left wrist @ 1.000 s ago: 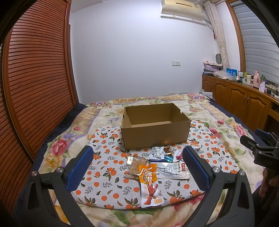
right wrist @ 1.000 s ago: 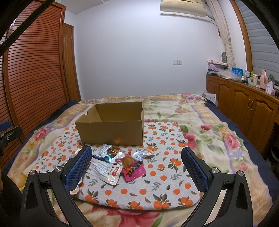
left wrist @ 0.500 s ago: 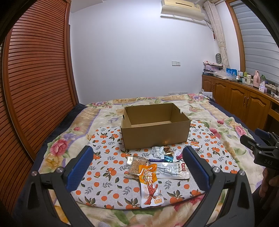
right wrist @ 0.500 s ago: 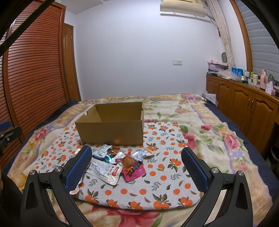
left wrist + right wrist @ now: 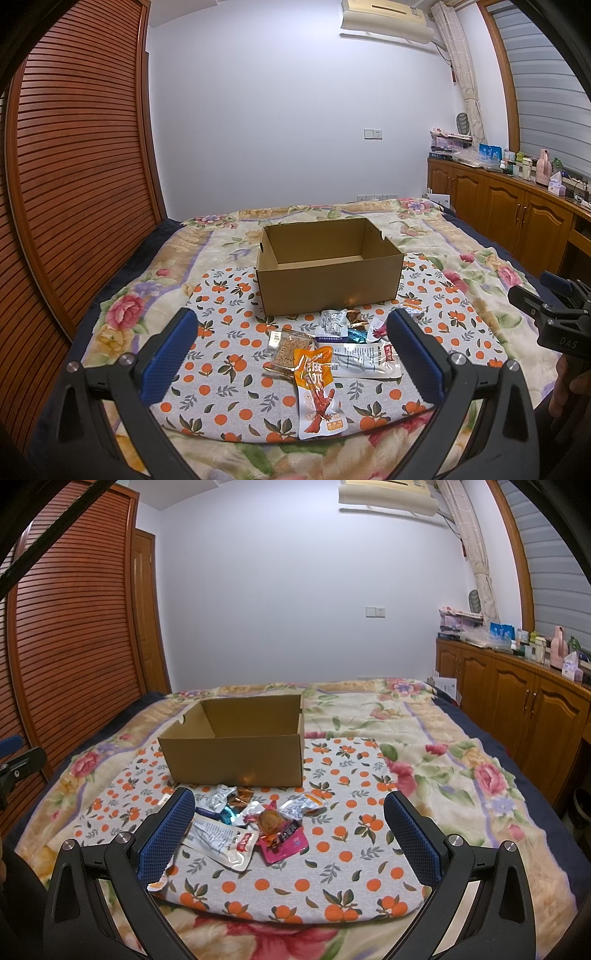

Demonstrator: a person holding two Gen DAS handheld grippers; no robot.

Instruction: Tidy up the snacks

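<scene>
An open, empty cardboard box (image 5: 328,271) stands on an orange-print cloth (image 5: 229,343) on the bed; it also shows in the right wrist view (image 5: 236,749). Several snack packets lie in front of it: an orange chicken-foot pouch (image 5: 319,391), a clear sesame bar (image 5: 290,347), a long white pouch (image 5: 364,360) (image 5: 221,843), a pink packet (image 5: 282,843), a small silver one (image 5: 334,322). My left gripper (image 5: 291,363) is open and empty, above the packets. My right gripper (image 5: 290,836) is open and empty, above them from the right.
The floral bedspread (image 5: 461,760) extends around the cloth. A slatted wooden wardrobe (image 5: 74,166) runs along the left. Wooden cabinets (image 5: 517,709) with bottles stand at the right. The right gripper's body (image 5: 554,317) shows at the left view's right edge.
</scene>
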